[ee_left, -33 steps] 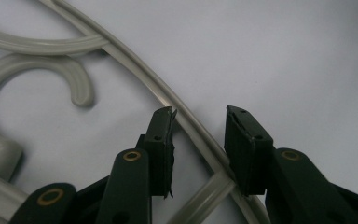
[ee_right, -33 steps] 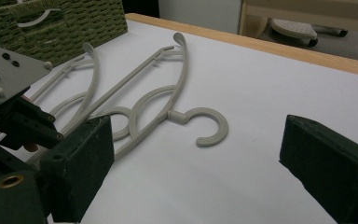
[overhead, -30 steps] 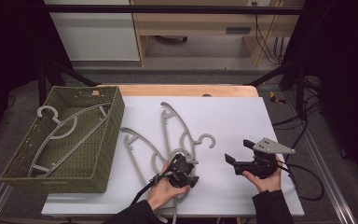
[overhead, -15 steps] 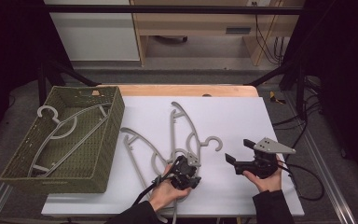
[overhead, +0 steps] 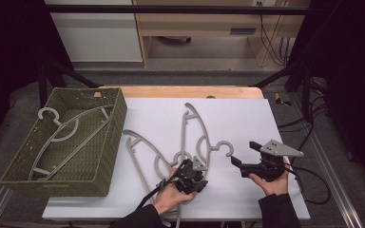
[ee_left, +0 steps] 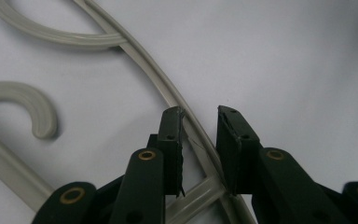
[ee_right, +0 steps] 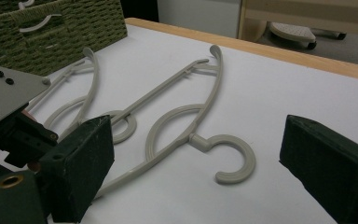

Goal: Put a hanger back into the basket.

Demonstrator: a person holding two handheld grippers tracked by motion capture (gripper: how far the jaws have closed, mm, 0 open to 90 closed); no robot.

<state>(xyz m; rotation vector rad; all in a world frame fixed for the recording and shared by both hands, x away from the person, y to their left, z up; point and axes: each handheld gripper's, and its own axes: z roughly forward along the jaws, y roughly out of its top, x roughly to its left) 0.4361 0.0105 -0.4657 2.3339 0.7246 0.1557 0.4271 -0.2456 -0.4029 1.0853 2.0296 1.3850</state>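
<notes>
The left gripper view brings us closest: the left gripper has its two black jaws down on the white table top, and the thin grey arm of a hanger runs between them. The jaws have just been closing, and there is only little room left at each side of the arm; if the pads already press on it, we cannot tell. In the high view we see this hanger in the middle of the white table, its hook toward the right gripper. The right gripper is held in the air just beside the hook, with its jaws wide apart and nothing between them. A second hanger lies to the left, and farther left a green woven basket holds one more hanger. We can read no brand, label or writing. Behind the table's wooden edge there are a grey floor, light furniture and dark cables.
</notes>
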